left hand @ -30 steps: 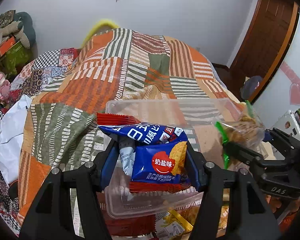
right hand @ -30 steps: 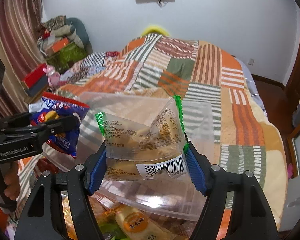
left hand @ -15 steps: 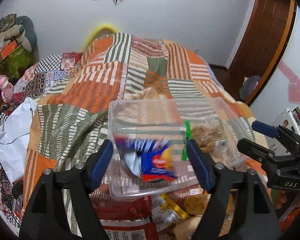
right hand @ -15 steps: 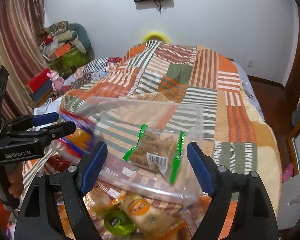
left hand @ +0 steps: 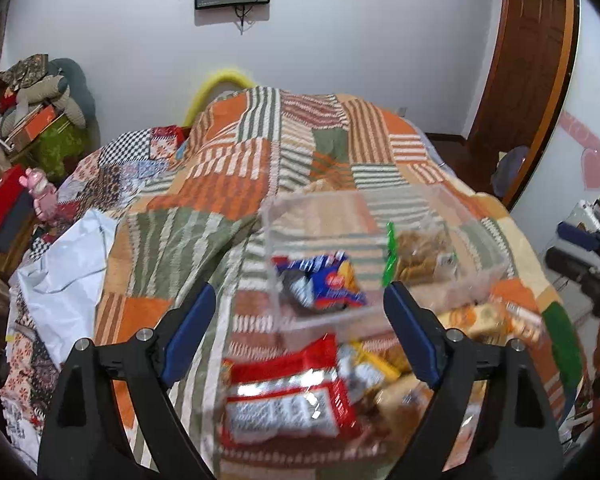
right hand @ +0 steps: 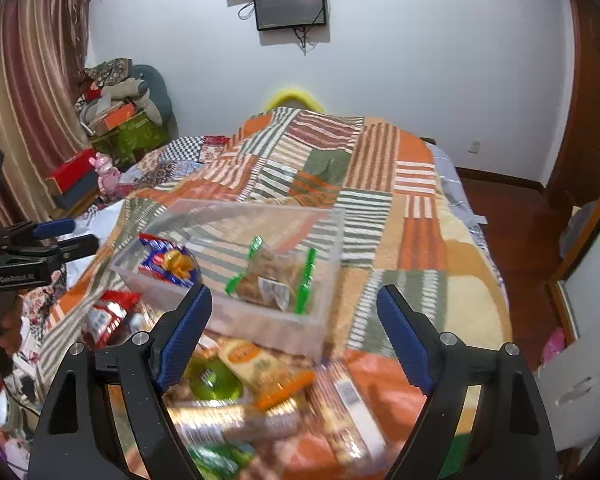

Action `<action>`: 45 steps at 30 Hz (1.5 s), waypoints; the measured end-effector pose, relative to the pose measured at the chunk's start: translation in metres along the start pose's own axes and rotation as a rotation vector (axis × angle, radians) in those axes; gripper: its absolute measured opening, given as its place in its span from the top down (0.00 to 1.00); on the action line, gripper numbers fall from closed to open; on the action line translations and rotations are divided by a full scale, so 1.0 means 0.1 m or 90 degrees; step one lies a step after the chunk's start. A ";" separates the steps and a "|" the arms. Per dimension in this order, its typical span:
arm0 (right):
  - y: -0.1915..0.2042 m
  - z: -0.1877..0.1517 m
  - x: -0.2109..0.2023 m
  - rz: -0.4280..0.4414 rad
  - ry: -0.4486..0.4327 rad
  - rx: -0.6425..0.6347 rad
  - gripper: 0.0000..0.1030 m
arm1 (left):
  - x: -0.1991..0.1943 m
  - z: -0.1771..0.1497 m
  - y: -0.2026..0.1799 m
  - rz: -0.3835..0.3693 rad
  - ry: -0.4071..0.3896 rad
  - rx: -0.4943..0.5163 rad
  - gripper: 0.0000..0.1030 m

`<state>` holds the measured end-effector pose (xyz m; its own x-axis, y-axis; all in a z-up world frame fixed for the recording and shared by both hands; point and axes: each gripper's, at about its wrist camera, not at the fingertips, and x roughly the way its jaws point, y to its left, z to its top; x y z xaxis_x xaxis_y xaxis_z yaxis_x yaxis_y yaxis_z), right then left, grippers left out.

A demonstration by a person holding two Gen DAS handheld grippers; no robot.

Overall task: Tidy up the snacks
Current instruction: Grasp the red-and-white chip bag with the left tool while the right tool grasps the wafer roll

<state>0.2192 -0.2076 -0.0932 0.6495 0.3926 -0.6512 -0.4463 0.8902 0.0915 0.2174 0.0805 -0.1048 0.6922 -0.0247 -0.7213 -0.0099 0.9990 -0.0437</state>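
Item: left gripper (left hand: 296, 316), jaws being held spread, nothing between them. Item: right gripper (right hand: 294, 320), likewise being held wide apart and empty.

Loose snacks are being shown heaped at the near edge of the bed (left hand: 228, 184): a red packet (left hand: 288, 396) lying directly below the left gripper, long axis running left to right; a yellow packet (right hand: 256, 364) and green disc (right hand: 214, 378) lying under the right.

Beyond the heap, a clear bin (right hand: 228, 312) is being used as the store, a blue bag (left hand: 324, 280) resting at its left end, a green-edged bag (right hand: 276, 280) toward its right.

Judged: the red packet is being best reached by the left gripper.
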 end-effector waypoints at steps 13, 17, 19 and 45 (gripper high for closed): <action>-0.37 -0.61 0.17 -0.039 0.085 0.064 0.20 | 0.23 -0.57 0.24 -0.023 0.096 -0.079 0.16; -0.47 -0.72 0.23 -0.047 0.105 0.080 0.20 | 0.39 -0.64 0.18 -0.048 0.121 -0.080 0.16; -0.50 -0.75 0.24 -0.049 0.111 0.084 0.20 | 0.47 -0.65 0.18 -0.065 0.136 -0.093 0.16; -0.47 -0.86 0.46 -0.009 0.142 0.066 0.48 | 0.82 -0.90 0.41 -0.017 0.133 -0.116 0.06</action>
<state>0.2168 -0.2518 -0.1924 0.4976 0.3296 -0.8023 -0.3652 0.9186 0.1509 0.2093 0.1164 -0.2280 0.5297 -0.0774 -0.8446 -0.1357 0.9753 -0.1745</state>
